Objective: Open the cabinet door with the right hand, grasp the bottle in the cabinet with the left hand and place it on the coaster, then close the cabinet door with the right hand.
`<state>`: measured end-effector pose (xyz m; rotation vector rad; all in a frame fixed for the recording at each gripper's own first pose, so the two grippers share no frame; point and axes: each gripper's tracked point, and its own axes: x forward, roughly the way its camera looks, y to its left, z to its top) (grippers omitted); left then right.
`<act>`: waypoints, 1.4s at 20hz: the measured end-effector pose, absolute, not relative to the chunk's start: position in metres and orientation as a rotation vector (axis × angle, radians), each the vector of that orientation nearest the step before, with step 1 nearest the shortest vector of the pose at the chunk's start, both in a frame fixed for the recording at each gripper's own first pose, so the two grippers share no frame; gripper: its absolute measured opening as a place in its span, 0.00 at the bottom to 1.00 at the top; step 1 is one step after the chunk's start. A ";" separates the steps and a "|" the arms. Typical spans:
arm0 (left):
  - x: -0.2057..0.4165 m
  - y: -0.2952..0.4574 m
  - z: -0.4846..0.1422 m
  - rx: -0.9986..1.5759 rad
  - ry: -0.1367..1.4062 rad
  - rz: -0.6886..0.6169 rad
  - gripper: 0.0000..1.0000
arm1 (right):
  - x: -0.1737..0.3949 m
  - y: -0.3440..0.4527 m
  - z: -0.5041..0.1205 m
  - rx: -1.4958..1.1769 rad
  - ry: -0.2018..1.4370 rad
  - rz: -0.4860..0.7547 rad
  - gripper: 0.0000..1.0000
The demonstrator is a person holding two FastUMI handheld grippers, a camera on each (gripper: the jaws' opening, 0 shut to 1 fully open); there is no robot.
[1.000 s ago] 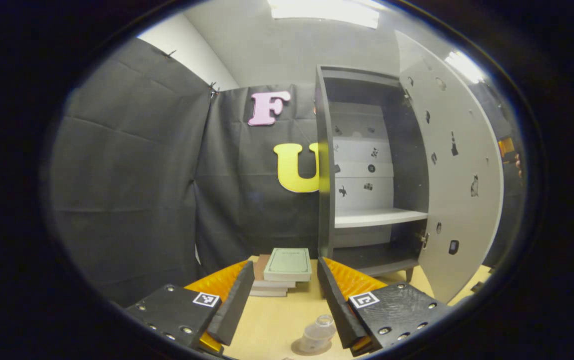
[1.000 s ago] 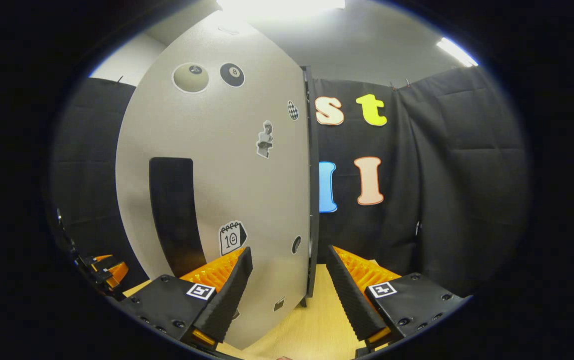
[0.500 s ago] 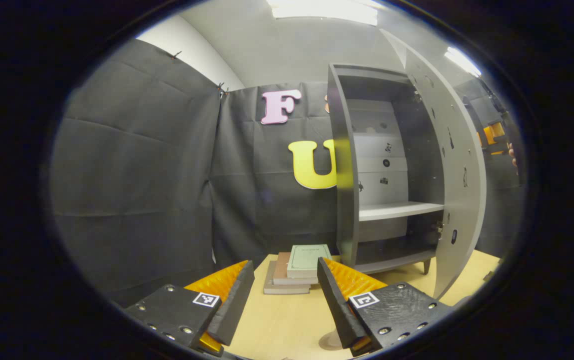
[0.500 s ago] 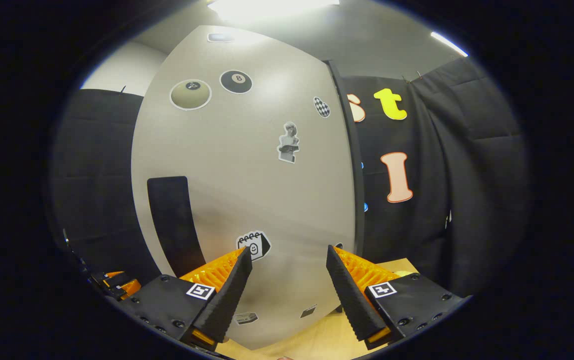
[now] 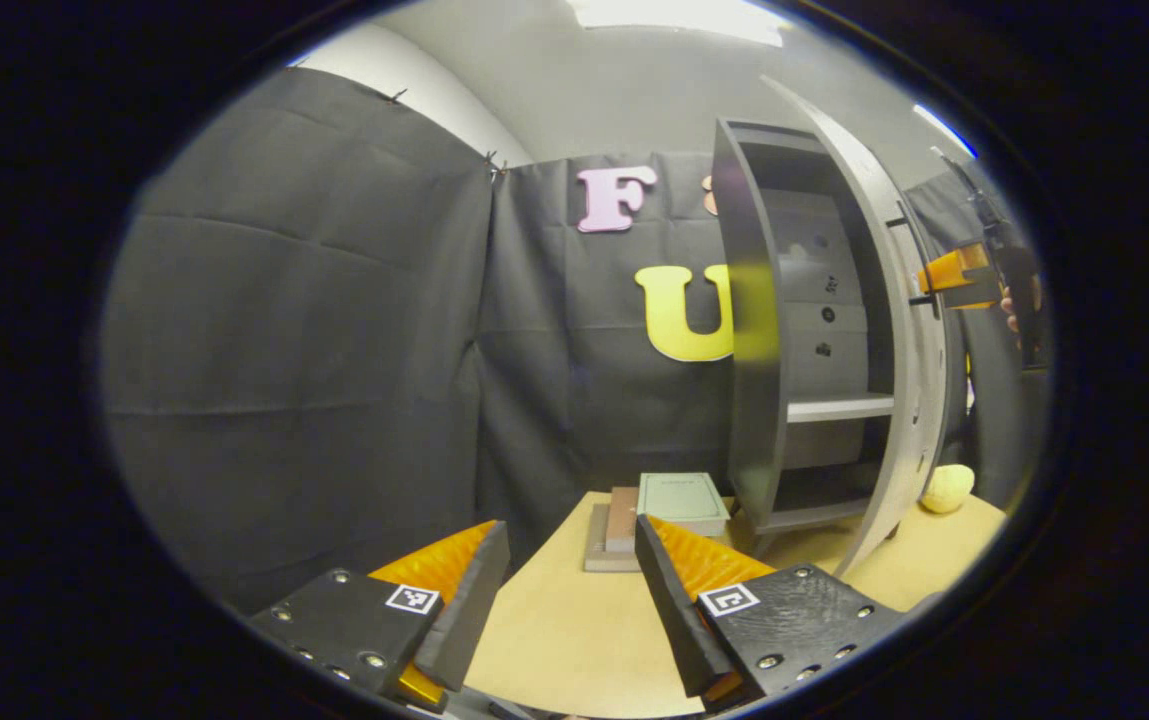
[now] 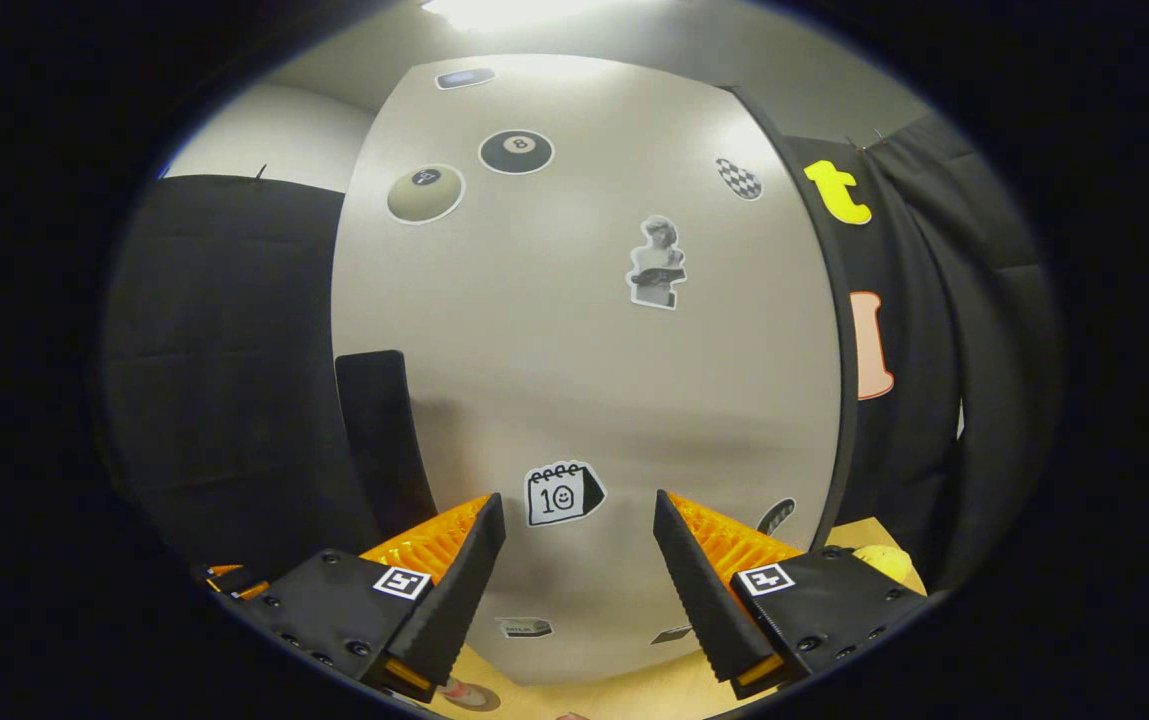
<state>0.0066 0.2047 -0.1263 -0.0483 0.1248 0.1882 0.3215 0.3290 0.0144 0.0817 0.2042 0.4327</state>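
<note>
The grey cabinet (image 5: 764,330) stands at the table's far right, with its interior shelf (image 5: 839,407) bare. Its door (image 5: 909,330) hangs partly swung in, seen almost edge-on. In the right gripper view the door's pale outer face (image 6: 574,350) with stickers and a black handle strip (image 6: 384,440) is close ahead. My right gripper (image 6: 574,590) is open just in front of the door's lower part; whether it touches I cannot tell. It also appears beyond the door (image 5: 964,275). My left gripper (image 5: 569,600) is open over the wooden table (image 5: 574,640), holding nothing.
A stack of books (image 5: 664,505) lies on the table left of the cabinet's foot. A yellow round object (image 5: 947,488) sits on the table past the door, also in the right gripper view (image 6: 879,560). A small brownish disc (image 6: 464,693) lies below the door.
The door has swung steadily toward the cabinet with my right gripper following it. The bottle on its coaster has slid out of the left gripper view's bottom edge as that gripper drew back.
</note>
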 end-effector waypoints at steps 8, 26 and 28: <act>-0.019 0.243 -0.124 -0.063 0.121 0.268 0.76 | 0.334 0.347 0.014 0.060 0.185 0.400 0.96; -0.025 0.180 -0.076 -0.051 0.069 0.236 0.79 | 0.283 0.303 0.032 -0.024 0.090 0.369 0.98; -0.018 0.152 -0.069 -0.060 0.061 0.212 0.76 | 0.263 0.276 0.036 -0.060 0.075 0.366 0.99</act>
